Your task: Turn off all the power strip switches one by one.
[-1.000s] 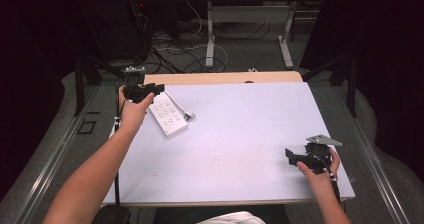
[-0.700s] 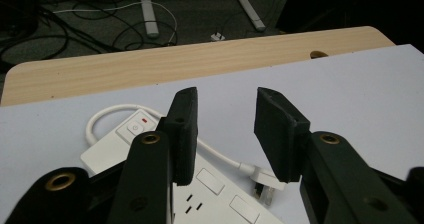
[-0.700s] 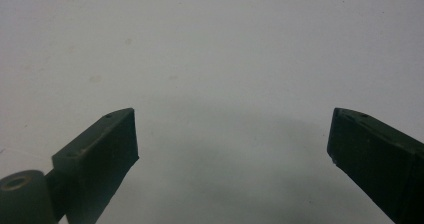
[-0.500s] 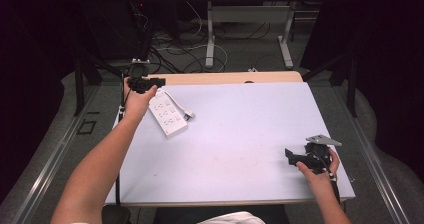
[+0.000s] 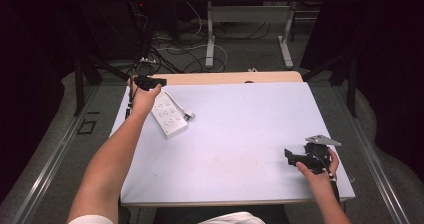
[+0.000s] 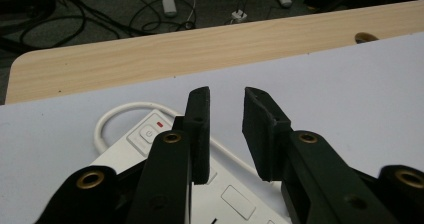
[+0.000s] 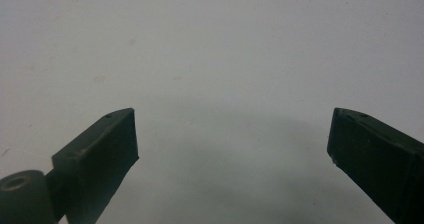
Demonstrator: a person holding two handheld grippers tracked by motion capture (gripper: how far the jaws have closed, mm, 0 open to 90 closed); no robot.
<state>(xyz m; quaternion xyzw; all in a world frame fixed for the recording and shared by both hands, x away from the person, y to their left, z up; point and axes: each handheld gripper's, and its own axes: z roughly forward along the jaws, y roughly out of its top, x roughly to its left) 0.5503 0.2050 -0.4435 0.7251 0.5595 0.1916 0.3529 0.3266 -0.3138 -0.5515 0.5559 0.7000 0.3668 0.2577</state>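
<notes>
A white power strip (image 5: 169, 115) is seen lying at the far left of the pale table (image 5: 240, 134). The left gripper (image 6: 225, 109) is held over its far end, jaws slightly parted, nothing grasped. At near right, the right gripper (image 5: 292, 157) is spread wide.

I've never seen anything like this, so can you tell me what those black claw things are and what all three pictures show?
A person sits at a table holding a pinching tool, called a gripper, in each hand. One picture is taken from above. The other two come from small cameras riding on the grippers, looking along their black jaws. The left gripper is at the far corner, just above a white power strip with a red-marked switch and a white cable; its jaws are a little apart and hold nothing. The right gripper is near the front edge, jaws wide open over bare tabletop, holding nothing.
</notes>
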